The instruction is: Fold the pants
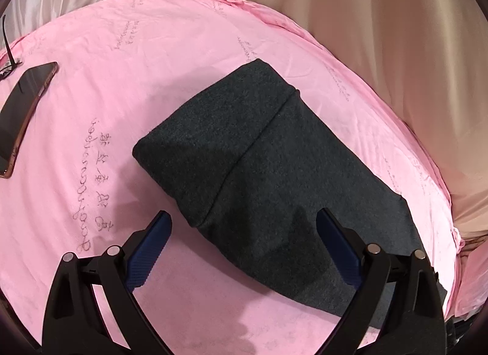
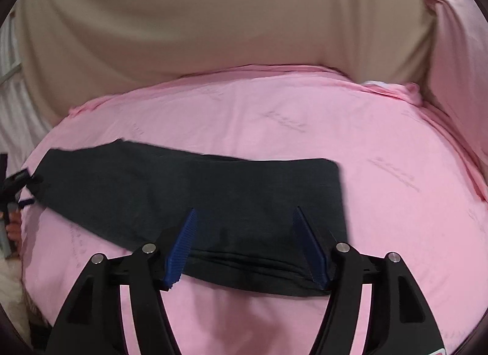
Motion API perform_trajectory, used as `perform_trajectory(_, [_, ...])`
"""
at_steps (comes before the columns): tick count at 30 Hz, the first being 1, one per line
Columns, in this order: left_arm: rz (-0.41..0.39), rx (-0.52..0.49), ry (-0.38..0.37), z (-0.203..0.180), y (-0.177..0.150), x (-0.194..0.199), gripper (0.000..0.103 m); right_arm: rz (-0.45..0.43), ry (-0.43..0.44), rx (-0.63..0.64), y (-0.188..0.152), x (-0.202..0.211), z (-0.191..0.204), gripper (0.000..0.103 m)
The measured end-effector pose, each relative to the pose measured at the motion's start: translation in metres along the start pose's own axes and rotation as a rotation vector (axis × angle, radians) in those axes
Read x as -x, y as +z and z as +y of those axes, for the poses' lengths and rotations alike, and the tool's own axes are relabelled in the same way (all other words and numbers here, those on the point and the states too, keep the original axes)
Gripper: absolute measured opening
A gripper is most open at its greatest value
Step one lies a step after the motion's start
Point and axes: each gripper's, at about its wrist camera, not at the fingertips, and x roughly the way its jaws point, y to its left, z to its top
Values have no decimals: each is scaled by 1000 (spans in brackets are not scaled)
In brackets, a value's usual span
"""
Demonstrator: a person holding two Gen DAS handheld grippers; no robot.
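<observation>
Dark grey pants (image 1: 259,147) lie folded into a long strip on the pink sheet (image 1: 122,65), with a seam crossing the strip near its far end. My left gripper (image 1: 244,224) hangs open just above the strip, with its blue pads (image 1: 152,248) wide apart and gripping nothing. In the right wrist view the pants (image 2: 183,190) stretch from the far left to the centre, with layered folded edges at the near side. My right gripper (image 2: 245,211) is open over that near end, and its pads (image 2: 180,251) are clear of the cloth.
A phone (image 1: 24,117) lies on the sheet at the left, with glasses (image 1: 7,65) beside it at the frame edge. Beige cloth (image 1: 381,19) hangs behind the bed. A hand (image 2: 13,228) shows at the far left of the right wrist view.
</observation>
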Motion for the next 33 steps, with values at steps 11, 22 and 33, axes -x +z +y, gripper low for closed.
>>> perform_trajectory(11, [-15,17,-11,24,12,6,94,27,80,-13,47,-66,50,4])
perform_trajectory(22, [-7,69,-64,33,18,-7,98,90,-24,63,18,-74,63,72])
perform_trajectory(33, [-2,75,-72,23,34,-22,98,56,104,-54,58,-91,71,9])
